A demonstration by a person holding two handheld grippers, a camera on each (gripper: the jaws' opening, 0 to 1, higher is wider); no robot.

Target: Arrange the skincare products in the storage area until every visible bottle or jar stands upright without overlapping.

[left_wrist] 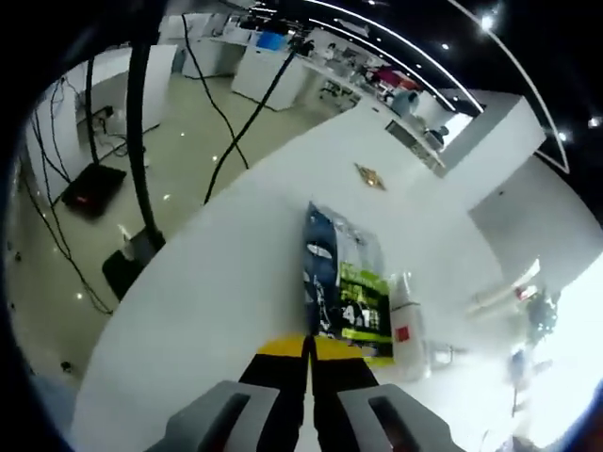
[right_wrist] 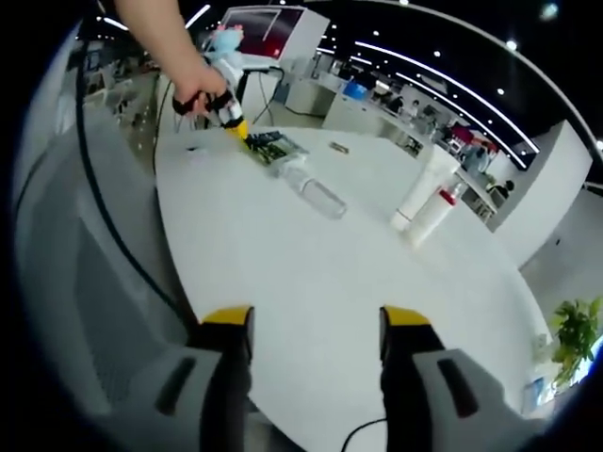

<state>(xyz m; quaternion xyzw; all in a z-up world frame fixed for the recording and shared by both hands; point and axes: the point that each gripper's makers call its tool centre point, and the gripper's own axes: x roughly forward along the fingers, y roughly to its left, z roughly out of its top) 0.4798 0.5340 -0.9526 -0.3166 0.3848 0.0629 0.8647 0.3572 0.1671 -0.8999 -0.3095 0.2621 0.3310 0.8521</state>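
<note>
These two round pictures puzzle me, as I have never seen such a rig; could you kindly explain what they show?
A person holds a two-jaw gripper in each hand, and a fisheye camera rides on each, looking along its jaws. In the left gripper view, the left gripper has its yellow-tipped jaws shut together, just short of a flat dark packet lying on the white table. In the right gripper view, the right gripper is open and holds nothing. Farther off, that view shows the person's hand with the left gripper at the packet, a clear bottle lying on its side beside it, and two white tubes standing close together.
</note>
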